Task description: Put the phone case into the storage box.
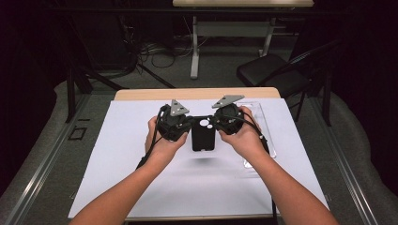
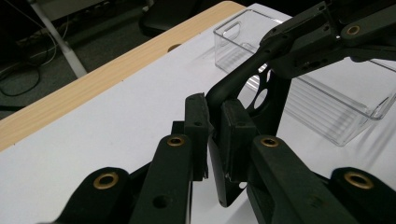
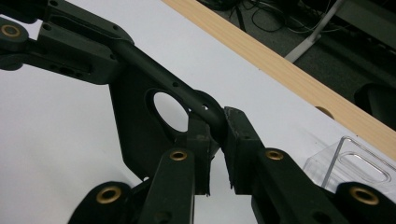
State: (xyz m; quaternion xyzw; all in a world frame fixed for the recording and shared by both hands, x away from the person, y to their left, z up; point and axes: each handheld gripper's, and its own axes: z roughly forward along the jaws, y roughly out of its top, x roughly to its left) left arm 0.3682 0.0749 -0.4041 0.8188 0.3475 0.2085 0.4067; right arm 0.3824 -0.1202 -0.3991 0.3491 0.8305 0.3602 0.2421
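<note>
A black phone case [image 1: 203, 137] with round camera cut-outs hangs just above the white sheet, held between both grippers. My left gripper [image 1: 187, 127] is shut on the case's left edge, and in the left gripper view its pads [image 2: 236, 135] pinch the rim of the case [image 2: 279, 105]. My right gripper [image 1: 217, 123] is shut on the opposite edge. In the right gripper view its fingertips [image 3: 240, 140] clamp the curved rim of the case [image 3: 133, 126]. Each gripper shows in the other's view, the right gripper [image 2: 322, 37] and the left gripper [image 3: 56, 42].
A clear plastic bin [image 1: 263, 133] lies on the white sheet [image 1: 141, 178] at the right, also seen as a clear bin [image 2: 327, 93] and clear bin [image 3: 355, 168]. The table's wooden far edge [image 1: 197, 93] runs behind. A black chair [image 1: 272, 70] stands beyond.
</note>
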